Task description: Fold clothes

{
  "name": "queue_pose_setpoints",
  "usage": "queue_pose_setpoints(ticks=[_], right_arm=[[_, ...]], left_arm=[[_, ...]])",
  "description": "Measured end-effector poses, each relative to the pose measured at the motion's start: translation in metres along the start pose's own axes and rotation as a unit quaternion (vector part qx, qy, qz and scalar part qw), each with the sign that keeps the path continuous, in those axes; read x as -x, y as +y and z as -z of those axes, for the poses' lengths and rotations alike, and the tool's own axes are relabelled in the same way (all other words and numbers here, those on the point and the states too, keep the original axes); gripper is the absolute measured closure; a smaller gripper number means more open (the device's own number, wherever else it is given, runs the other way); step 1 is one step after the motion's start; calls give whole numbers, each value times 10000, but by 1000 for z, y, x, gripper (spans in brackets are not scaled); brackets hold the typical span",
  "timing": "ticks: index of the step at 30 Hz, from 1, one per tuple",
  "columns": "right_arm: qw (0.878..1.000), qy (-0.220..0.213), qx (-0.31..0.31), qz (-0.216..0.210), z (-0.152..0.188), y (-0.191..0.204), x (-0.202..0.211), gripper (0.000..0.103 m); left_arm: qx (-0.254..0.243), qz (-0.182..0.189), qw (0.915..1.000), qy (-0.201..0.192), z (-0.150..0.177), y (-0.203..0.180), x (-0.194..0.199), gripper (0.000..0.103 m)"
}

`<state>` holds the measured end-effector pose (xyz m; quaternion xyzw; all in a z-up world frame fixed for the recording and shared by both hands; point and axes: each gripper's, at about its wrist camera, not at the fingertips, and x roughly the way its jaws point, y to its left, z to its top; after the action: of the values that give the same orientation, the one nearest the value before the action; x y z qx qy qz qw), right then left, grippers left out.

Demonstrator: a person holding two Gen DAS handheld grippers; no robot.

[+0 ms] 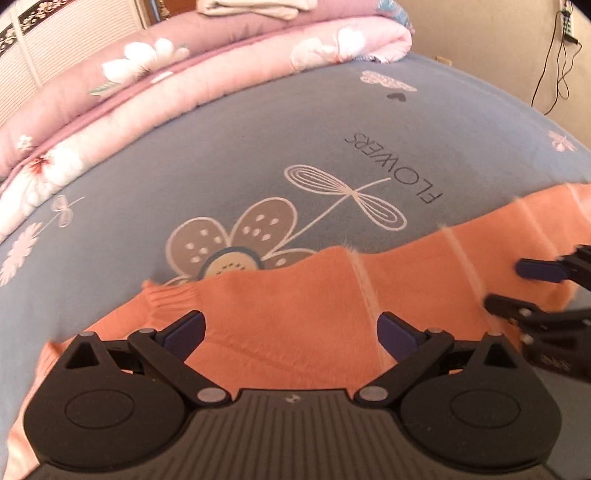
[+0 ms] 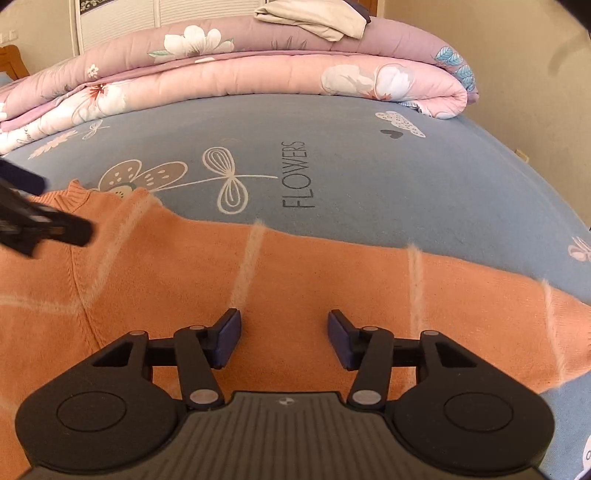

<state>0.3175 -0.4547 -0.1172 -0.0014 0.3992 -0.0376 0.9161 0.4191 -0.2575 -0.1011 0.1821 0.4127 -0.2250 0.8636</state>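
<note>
An orange knit sweater [image 1: 295, 317] with pale stripes lies spread on the blue bed sheet [image 1: 221, 155]. Its ribbed collar [image 1: 166, 295] shows near the left in the left wrist view. My left gripper [image 1: 291, 332] hovers over the sweater with its jaws wide open and nothing between them. My right gripper [image 2: 284, 336] stands open above a striped stretch of the sweater [image 2: 295, 280], its pads clear of the cloth. The right gripper's fingers [image 1: 539, 288] reach in from the right edge of the left wrist view. The left gripper's fingers [image 2: 44, 221] show blurred at the left of the right wrist view.
A folded pink floral quilt [image 2: 240, 81] lies along the far side of the bed, with a folded cream cloth [image 2: 314, 18] on top. The sheet [image 2: 369, 177] carries a flower print and the word FLOWERS. A wall with cables [image 1: 557, 66] stands beyond the bed's right edge.
</note>
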Motion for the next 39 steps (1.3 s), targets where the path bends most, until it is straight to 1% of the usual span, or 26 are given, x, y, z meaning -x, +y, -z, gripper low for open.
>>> queue_pose_setpoints(ticks=[2,3,5,6,8,9,11,12,13,14,15,16,18,19,22,23,24,25,27,29,32,33,34,36,38,39], right_arm=[[10000,-75,34,-5,3,1,-1,45],[9999,-91,55,25,4,3,-2,45],[9998,-129,109,94,5,8,-2,44],[9997,-160,135,99,6,9,-1,43],[9995,-222,185,105,7,9,-1,42],[9995,-244,200,54,6,7,0,42],[9995,-288,31,-143,5,-1,7,43],[9988,-372,-95,-298,4,-7,12,49],[9976,-469,-218,-468,1,-13,17,63],[9960,-537,-269,-663,-5,-18,19,70],[9955,-520,-198,-767,-15,-19,17,74],[9950,-495,-119,-864,-25,-21,14,74],[9956,-571,268,-692,-46,-21,4,71],[9955,-451,460,-693,-56,-22,-5,68],[9928,-76,984,-685,-76,-24,-27,68],[9913,67,1126,-682,-77,-25,-33,68],[9908,287,1211,-532,-75,-26,-40,68],[9919,333,1152,-406,-70,-30,-40,65],[9939,399,1014,-159,-59,-39,-41,58],[9946,406,946,93,-48,-46,-36,56],[9954,281,857,337,-35,-49,-29,52],[9956,327,799,362,-36,-50,-28,51],[9954,419,760,397,-39,-50,-28,49],[9954,508,726,361,-50,-48,-26,48],[9949,164,940,-334,-63,-45,-18,49],[9906,129,1189,-664,-69,-40,-18,49]], left_arm=[[-116,-250,9996,30,-5,-4,-22,5],[-168,-420,9989,119,-7,-5,-34,3],[84,-407,9989,205,-10,3,-48,2],[159,-389,9990,151,-13,6,-50,2],[152,-357,9992,54,-19,7,-46,6],[179,-277,9994,-60,-21,10,-37,11],[260,-112,9990,-333,-24,17,-16,10],[284,-27,9987,-430,-24,22,-6,10],[293,49,9985,-459,-24,28,0,9],[302,60,9987,-401,-23,34,3,9],[293,-47,9992,-253,-23,40,0,9],[266,-186,9994,-70,-23,44,-5,9],[255,-382,9987,199,-19,51,-17,9],[250,-453,9983,263,-17,52,-23,10],[170,-537,9979,331,-13,53,-41,10],[201,-684,9967,380,-11,54,-48,10],[303,-715,9961,414,-11,56,-52,8],[414,-728,9955,446,-10,58,-56,7],[649,-701,9944,459,-9,64,-57,5],[690,-730,9940,440,-6,66,-56,5],[653,-949,9924,437,-6,66,-55,4],[657,-1079,9910,452,-5,66,-54,4],[672,-1090,9907,462,-5,66,-54,4],[729,-1004,9912,456,-4,69,-52,6],[876,-774,9929,241,-4,77,-42,8],[907,-697,9933,159,-4,79,-37,7]])
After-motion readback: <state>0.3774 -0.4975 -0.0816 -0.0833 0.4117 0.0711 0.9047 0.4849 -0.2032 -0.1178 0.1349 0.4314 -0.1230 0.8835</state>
